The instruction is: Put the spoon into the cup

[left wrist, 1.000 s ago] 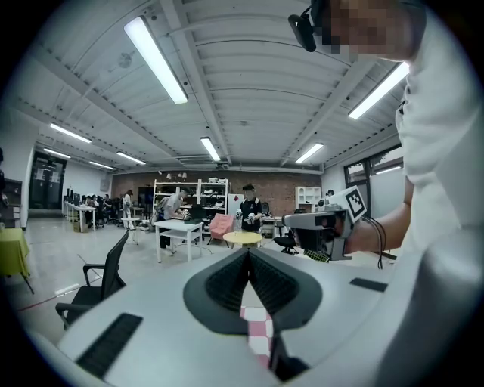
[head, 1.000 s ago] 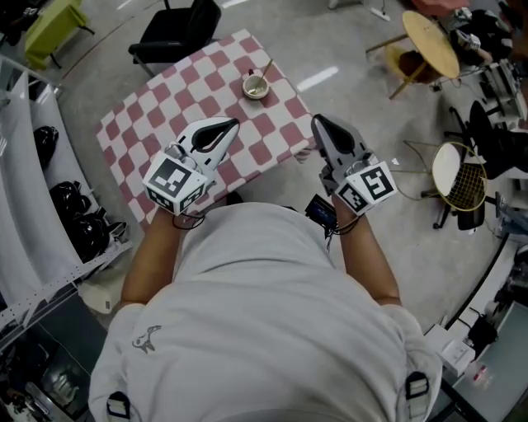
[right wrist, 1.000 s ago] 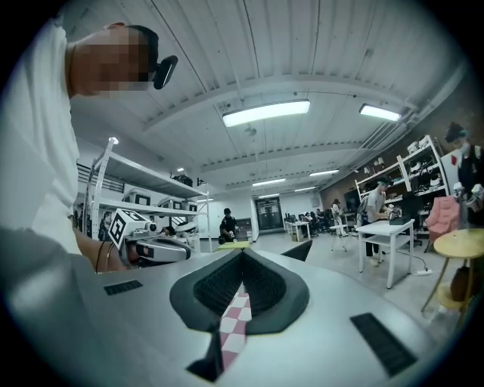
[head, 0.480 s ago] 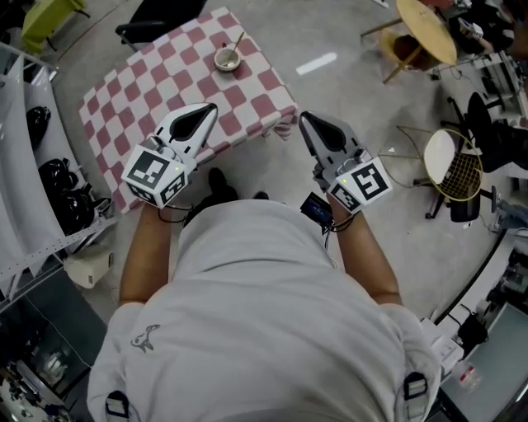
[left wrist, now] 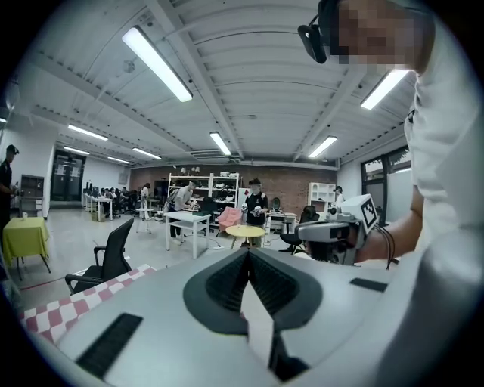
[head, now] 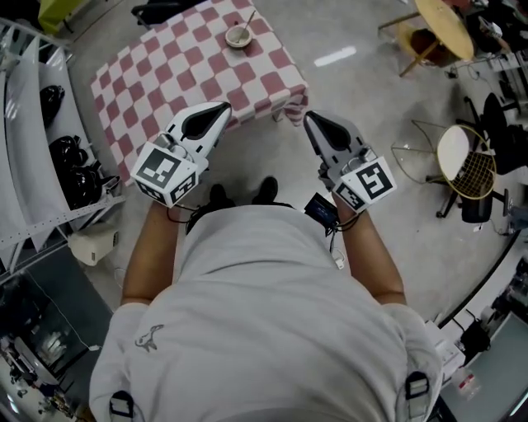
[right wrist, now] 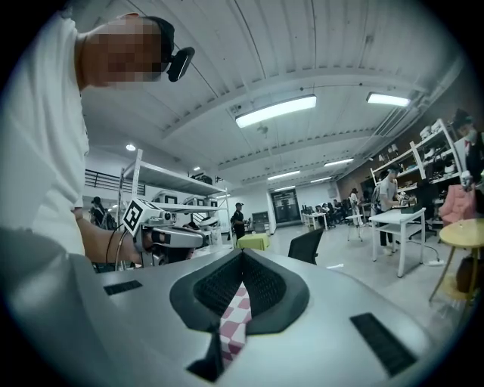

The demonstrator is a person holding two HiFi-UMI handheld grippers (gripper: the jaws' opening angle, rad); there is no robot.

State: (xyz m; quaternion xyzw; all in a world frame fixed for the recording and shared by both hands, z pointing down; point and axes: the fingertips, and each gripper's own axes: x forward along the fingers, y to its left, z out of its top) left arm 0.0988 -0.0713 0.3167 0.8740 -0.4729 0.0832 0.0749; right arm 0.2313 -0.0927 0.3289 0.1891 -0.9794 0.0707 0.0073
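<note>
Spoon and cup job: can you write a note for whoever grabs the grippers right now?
Left gripper: shut, empty, in the air by the table's near edge.
Right gripper: shut, empty, level with it.
The cup stands at the far end of the checked table. The spoon sits in it, handle sticking out.
Done: spoon in cup.
Left: nothing that shows.

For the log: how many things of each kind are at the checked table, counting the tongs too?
Tongs: 2 (left tongs, right tongs)
Cup: 1
Spoon: 1
Checked table: 1
Total: 5
</note>
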